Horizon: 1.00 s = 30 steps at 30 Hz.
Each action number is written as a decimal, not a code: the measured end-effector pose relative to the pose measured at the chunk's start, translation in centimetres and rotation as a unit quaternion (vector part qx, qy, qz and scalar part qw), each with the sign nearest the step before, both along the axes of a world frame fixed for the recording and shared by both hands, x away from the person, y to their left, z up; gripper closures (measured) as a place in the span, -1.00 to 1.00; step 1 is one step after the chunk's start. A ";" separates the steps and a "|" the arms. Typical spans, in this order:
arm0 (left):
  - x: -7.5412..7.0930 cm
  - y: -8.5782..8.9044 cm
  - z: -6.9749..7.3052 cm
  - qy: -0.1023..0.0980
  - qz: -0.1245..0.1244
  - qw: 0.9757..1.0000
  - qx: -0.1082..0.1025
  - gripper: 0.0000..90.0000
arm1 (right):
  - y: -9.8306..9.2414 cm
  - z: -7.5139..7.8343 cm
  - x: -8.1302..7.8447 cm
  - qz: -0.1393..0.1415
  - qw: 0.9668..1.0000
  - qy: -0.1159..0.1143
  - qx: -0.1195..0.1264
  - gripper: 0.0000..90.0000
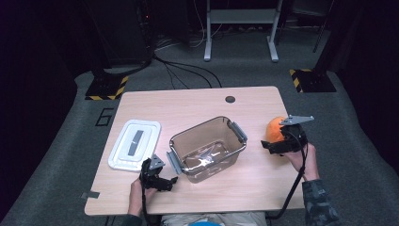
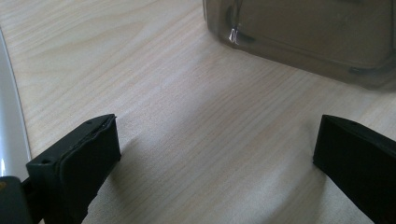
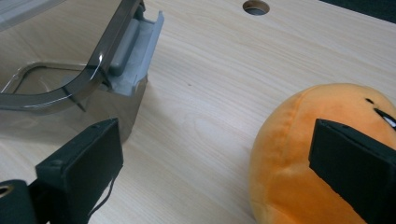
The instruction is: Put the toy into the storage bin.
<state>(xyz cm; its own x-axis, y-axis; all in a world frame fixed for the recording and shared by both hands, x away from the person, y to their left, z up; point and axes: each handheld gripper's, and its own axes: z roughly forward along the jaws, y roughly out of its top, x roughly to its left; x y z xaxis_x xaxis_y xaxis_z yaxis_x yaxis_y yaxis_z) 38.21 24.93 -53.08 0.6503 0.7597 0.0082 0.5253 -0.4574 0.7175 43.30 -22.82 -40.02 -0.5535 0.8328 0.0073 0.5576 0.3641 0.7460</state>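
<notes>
On table | right hand-held gripper wide open beside orange plush | left hand-held gripper open, empty

One orange plush just beside the right gripper; one clear bin between both grippers; one lid just beyond the left gripper.

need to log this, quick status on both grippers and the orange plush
Left gripper open over bare table. Right gripper open beside round orange plush toy, not gripping. Clear brown plastic bin empty, lid off. Nothing between.
</notes>
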 end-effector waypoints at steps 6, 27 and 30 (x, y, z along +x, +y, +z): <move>0.0 0.0 0.0 0.002 -0.002 1.000 0.003 -1.00 | -0.6 0.4 0.7 -0.007 1.000 0.002 0.003 -1.00; 0.0 0.0 0.0 0.000 -0.001 1.000 0.001 -1.00 | -3.3 0.0 3.7 -0.066 0.998 0.024 0.002 -1.00; 0.0 0.0 0.0 -0.003 -0.002 1.000 0.003 -1.00 | -3.8 -0.4 4.3 -0.073 0.997 0.027 0.002 -1.00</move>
<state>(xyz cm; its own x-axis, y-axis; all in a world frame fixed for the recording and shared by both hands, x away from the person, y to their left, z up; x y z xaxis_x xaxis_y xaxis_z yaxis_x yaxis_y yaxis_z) 38.23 24.96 -53.10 0.6525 0.7576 0.0156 0.5203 -0.4628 0.7177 47.63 -26.63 -40.37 -0.4255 0.9042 0.0368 0.6433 0.2736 0.7150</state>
